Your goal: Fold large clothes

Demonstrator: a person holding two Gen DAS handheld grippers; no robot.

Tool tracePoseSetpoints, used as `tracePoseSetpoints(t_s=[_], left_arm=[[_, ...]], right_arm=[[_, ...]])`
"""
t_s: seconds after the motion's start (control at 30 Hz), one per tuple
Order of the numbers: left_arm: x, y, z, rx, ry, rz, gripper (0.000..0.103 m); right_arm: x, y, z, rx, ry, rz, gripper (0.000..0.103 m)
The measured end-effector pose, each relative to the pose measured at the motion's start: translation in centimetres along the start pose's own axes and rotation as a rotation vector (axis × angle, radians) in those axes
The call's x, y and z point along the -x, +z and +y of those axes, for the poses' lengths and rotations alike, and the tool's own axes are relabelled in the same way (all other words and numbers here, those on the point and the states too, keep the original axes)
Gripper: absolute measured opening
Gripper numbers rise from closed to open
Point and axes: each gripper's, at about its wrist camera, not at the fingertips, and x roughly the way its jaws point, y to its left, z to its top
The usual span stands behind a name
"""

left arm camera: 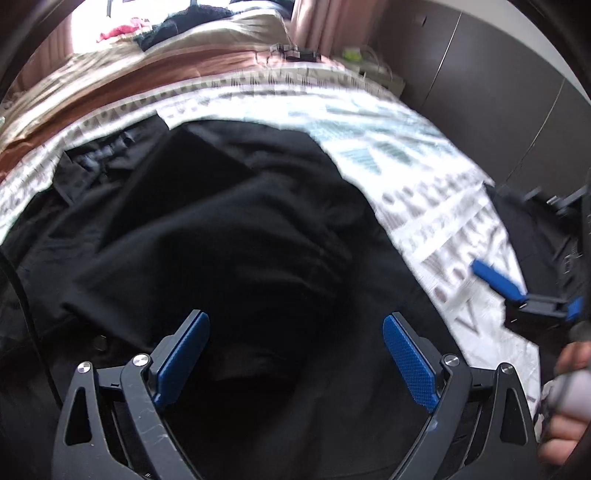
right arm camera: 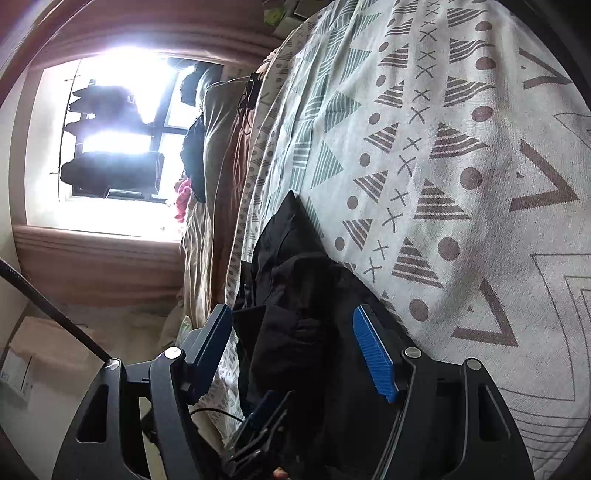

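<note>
A large black garment (left arm camera: 221, 229) lies rumpled on a white bedspread (left arm camera: 388, 147) patterned with triangles. My left gripper (left arm camera: 295, 317) hovers over the garment's near part, open, with nothing pinched between its blue pads. At the right edge of that view one of the blue fingers (left arm camera: 496, 278) of my right gripper reaches over a strip of black cloth. In the right wrist view the bed is rolled sideways. A bunched edge of the black garment (right arm camera: 295, 288) lies between the fingers of my right gripper (right arm camera: 291, 310), which is open; the pads do not press the cloth.
Beige and brown bedding (left arm camera: 147, 77) lies at the bed's far side, with a heap of dark and pink clothes (left arm camera: 122, 29) beyond. Dark cabinet doors (left arm camera: 498, 92) stand to the right. A bright window (right arm camera: 110, 147) has clothes hanging. A person's hand (left arm camera: 569, 369) holds the right gripper.
</note>
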Motion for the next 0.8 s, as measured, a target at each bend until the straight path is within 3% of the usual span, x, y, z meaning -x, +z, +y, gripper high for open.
tracePoseSetpoints(t_s=[0.13, 0.23, 0.27, 0.3, 0.4, 0.47, 0.8], left_arm=[[-2.5, -0.9, 0.4, -0.021, 0.035, 0.073, 0.097], [-2.4, -1.1, 0.6, -0.021, 0.048, 0.052, 0.094], [-2.3, -1.1, 0.8, -0.019, 0.06, 0.048, 0.083], [-2.0, -1.0, 0.9, -0.018, 0.071, 0.037, 0.063], [-1.0, -0.6, 1.8, 0.007, 0.026, 0.03, 0.041], [0.2, -0.3, 2.1, 0.008, 0.019, 0.011, 0.034], [11.3, 2.4, 6.9, 0.09, 0.047, -0.207, 0.029]], right_arm=[[0.4, 0.0, -0.4, -0.019, 0.012, -0.012, 0.067], [0.1, 0.0, -0.5, -0.027, 0.013, -0.007, 0.067], [-0.1, 0.0, -0.5, -0.029, 0.015, -0.003, 0.067], [-0.3, -0.1, -0.5, -0.03, 0.016, 0.0, 0.067], [-0.4, -0.2, -0.4, -0.039, 0.029, 0.008, 0.067], [-0.8, -0.4, -0.1, -0.029, 0.027, 0.016, 0.067], [-4.0, -1.6, 1.5, 0.043, -0.007, 0.071, 0.067]])
